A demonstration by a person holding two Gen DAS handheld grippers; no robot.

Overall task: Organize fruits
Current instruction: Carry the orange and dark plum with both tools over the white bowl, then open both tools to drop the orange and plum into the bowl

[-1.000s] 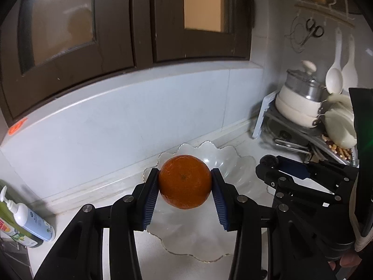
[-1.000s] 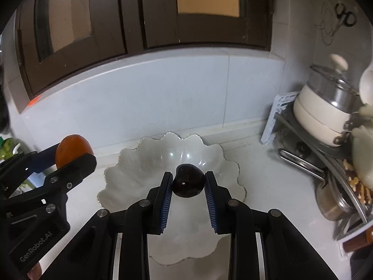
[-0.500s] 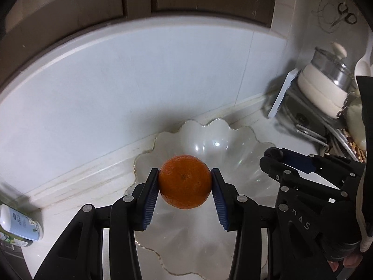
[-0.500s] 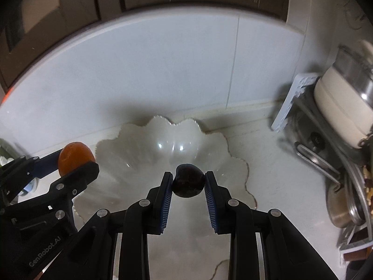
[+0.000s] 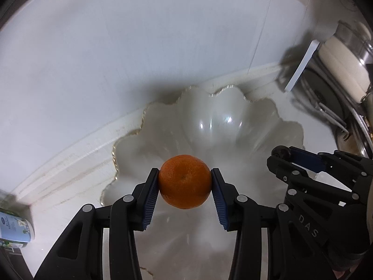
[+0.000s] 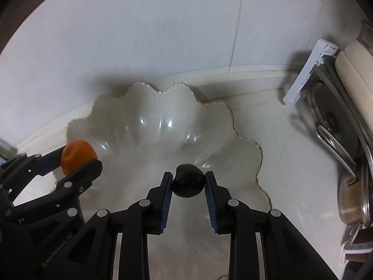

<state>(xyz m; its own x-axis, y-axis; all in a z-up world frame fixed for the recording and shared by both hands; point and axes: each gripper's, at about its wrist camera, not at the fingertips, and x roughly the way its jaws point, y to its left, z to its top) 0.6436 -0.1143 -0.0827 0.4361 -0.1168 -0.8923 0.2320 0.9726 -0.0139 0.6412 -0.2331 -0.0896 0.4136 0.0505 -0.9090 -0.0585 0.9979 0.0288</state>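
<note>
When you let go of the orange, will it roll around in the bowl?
Probably a little. The orange is round, and the bowl looks glossy and sloped, so it would likely roll toward the middle. Its wavy sides should keep it in.

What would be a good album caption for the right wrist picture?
Right gripper holds a dark plum over a scalloped white bowl, while the left gripper brings an orange alongside.

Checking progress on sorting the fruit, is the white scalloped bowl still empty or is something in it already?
Empty: the bowl shows only bare glossy surface. The orange and the dark fruit are each clamped in a tool above it.
</note>
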